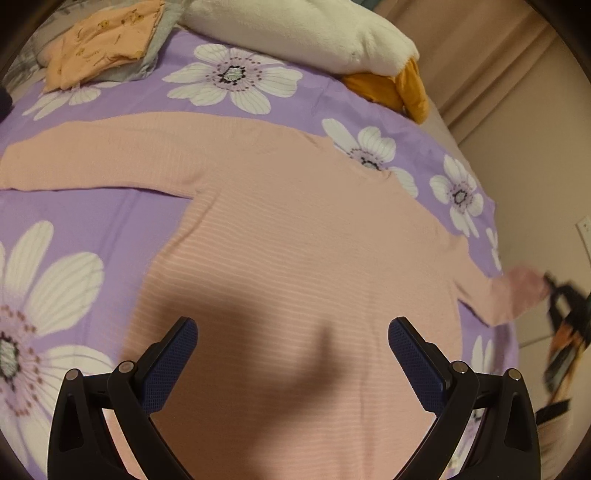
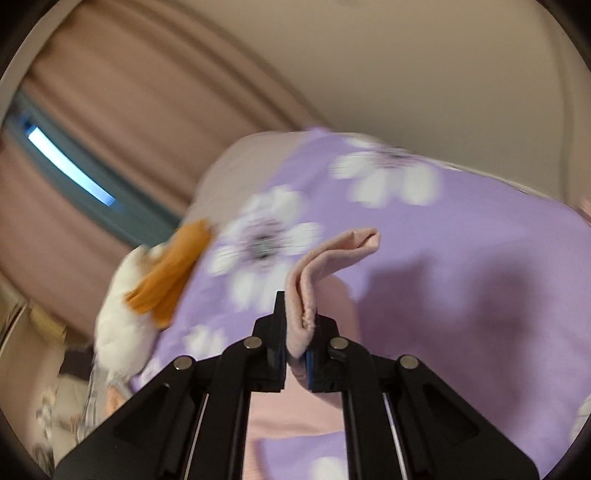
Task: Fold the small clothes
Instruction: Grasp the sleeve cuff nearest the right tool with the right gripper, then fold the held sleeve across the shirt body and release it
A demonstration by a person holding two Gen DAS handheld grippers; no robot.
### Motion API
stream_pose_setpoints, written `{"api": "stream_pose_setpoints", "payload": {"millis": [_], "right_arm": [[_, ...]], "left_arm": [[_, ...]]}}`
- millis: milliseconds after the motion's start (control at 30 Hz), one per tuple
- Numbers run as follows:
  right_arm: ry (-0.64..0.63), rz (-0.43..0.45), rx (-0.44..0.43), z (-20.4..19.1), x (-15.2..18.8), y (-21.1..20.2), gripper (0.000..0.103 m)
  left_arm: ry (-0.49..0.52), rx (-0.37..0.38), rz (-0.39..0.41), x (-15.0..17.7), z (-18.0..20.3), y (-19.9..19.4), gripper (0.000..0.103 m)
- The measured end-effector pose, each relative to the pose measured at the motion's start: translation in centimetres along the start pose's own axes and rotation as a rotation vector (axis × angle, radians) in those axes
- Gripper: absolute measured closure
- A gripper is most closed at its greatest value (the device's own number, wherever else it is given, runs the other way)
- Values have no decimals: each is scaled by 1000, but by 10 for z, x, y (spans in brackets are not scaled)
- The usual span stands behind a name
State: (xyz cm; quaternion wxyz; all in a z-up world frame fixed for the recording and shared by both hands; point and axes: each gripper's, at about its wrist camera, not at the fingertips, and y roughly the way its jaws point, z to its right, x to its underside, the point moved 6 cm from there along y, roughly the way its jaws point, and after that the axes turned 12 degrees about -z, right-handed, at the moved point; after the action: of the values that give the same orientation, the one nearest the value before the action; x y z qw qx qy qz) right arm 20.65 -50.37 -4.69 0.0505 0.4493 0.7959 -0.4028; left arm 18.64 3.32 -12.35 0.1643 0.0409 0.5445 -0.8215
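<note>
A pink long-sleeved knit top [image 1: 295, 240] lies spread flat on the purple flowered bedsheet [image 1: 92, 221]. One sleeve [image 1: 92, 155] stretches out to the left. My left gripper [image 1: 292, 332] is open and empty, hovering above the top's lower body. My right gripper [image 2: 297, 317] is shut on the cuff of the other sleeve [image 2: 332, 251] and holds it lifted off the sheet. It shows blurred at the right edge of the left wrist view [image 1: 554, 295], at the sleeve end [image 1: 517, 291].
A folded peach garment [image 1: 107, 40] lies on a grey one at the back left. A white plush toy with orange parts [image 1: 314, 29] lies at the back; it also shows in the right wrist view [image 2: 147, 288]. Curtains [image 2: 129, 110] and a wall lie beyond the bed.
</note>
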Motion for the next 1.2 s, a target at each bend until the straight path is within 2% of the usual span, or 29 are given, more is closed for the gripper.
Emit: {"api": "stream_pose_setpoints", "payload": {"millis": [167,333,400,500,700,967,1000,1067,1100,1200], "right_arm": [[-207,-82,-17,-115,20,28,95],[-397,-168,-41,-219,68,76,95],[-470,-206,-40,-253,96,99,95],[-569,-242,-12,-284,128,141,95],[-787,-338,90,-310,216,216,95],[-938,-477,111,-312,311,263,92],[-959,-502,112,-310,321,267,89],[-971,-583,108,-304,337,276,55],[-961,-612,97,-301,340,276,49],[-880,-652,-16,-297,328,261,50]], "left_arm": [[11,-3,17,-6,-14,-15,1],[2,-42,33,-14,-37,-28,1],[-21,-31,39,-17,-51,-31,1],[-61,-13,41,-16,-69,-38,1],[-95,-40,71,-19,-94,-49,1],[-118,5,80,-26,-97,-47,1],[-124,16,82,-28,-96,-46,1],[-138,43,86,-32,-93,-45,1],[-147,66,87,-36,-91,-44,1],[-150,118,105,-49,-80,-44,1]]}}
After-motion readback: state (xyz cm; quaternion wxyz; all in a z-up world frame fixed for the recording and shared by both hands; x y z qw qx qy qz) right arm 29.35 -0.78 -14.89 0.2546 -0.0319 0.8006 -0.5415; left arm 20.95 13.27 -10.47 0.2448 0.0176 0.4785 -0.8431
